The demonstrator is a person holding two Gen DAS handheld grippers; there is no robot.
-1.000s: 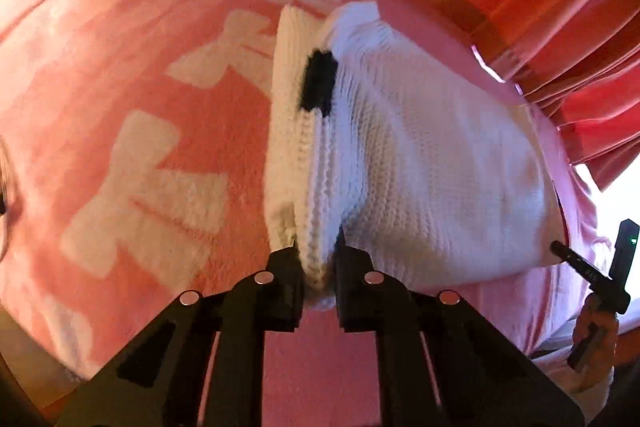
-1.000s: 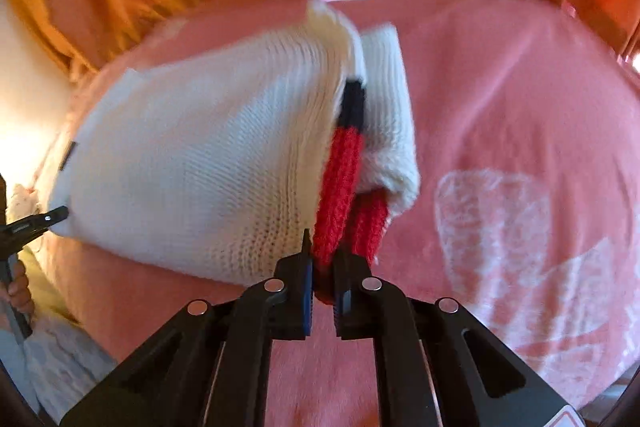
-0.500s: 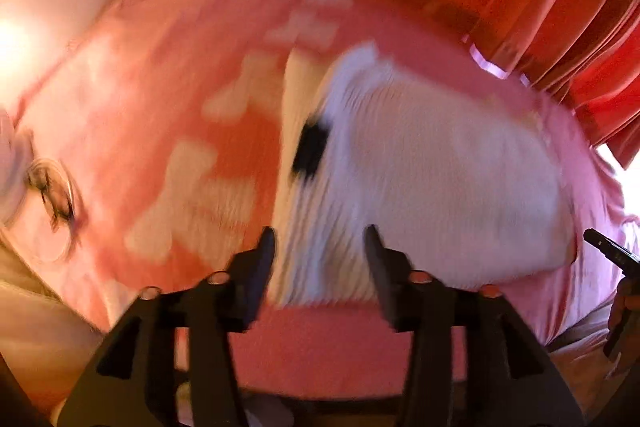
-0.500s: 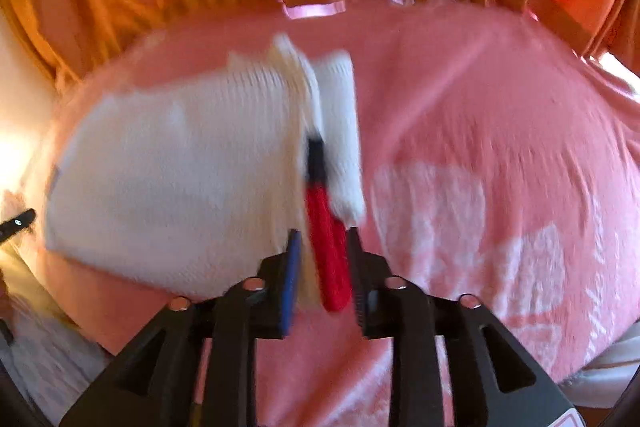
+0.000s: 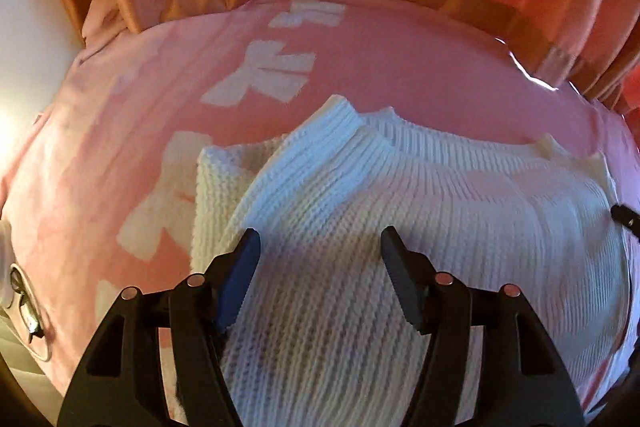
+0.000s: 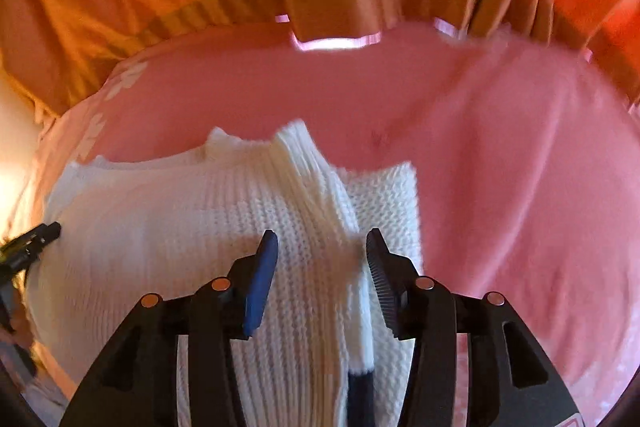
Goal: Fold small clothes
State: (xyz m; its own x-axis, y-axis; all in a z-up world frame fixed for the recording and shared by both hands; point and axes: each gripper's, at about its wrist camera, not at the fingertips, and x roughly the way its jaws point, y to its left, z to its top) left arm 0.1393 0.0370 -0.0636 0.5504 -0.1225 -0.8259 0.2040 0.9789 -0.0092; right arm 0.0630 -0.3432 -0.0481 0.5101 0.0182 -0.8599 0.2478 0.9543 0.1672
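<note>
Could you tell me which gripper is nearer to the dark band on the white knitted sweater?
Right. The right gripper hangs open right above the dark band on the white knitted sweater; the left gripper is open over plain white knit.

White sweater's (image 6: 168, 227) near edge beyond frame.

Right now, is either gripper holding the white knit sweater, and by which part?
Neither. The left gripper and right gripper both stand open over the white knit sweater, their jaws having just opened. No pad presses on the knit.
</note>
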